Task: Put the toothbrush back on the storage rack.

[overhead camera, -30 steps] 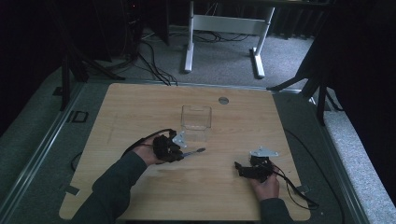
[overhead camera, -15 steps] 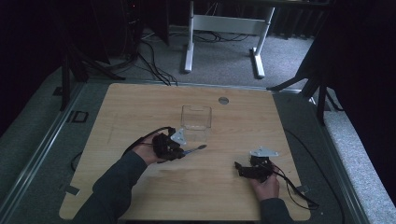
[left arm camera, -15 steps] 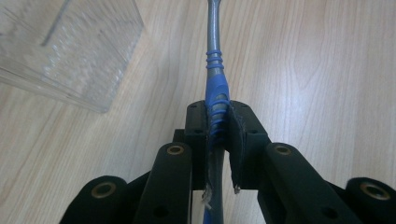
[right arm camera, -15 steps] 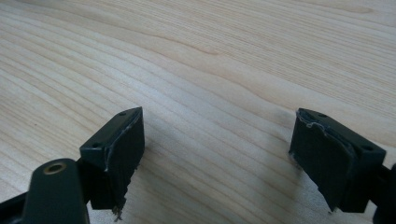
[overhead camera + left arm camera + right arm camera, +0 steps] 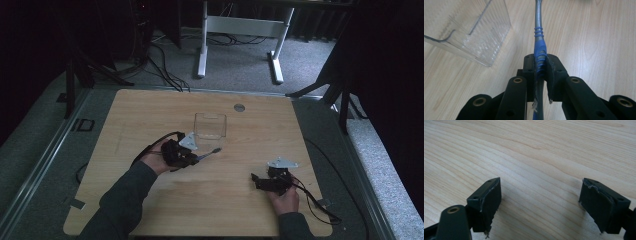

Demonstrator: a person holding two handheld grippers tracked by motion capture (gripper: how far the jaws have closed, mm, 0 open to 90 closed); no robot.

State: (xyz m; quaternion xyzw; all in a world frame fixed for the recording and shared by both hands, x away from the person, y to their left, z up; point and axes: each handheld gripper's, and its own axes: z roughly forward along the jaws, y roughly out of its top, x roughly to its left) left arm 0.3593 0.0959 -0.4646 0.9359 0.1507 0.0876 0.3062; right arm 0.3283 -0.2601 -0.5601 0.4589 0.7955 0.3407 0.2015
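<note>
One blue-handled tool [image 5: 539, 50] is clamped in the left tongs [image 5: 540, 65] beside one clear container [image 5: 210, 125]; right tongs [image 5: 540, 202] gape empty.

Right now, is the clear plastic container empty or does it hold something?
Empty. The clear container stands upright on the table, and wood grain shows through its walls; the blue-handled tool is outside, clamped in the left gripper.

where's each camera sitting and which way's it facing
High view: above the person's side, facing forward and down on the wooden table; both forearms show, left hand-held gripper, right hand-held gripper.
Left gripper view: rides that hand-held gripper, along its jaws shut on a blue-handled tool, clear container ahead.
Right gripper view: along open jaws over bare wood.
Shared: high and left gripper views both show tool and container.
</note>
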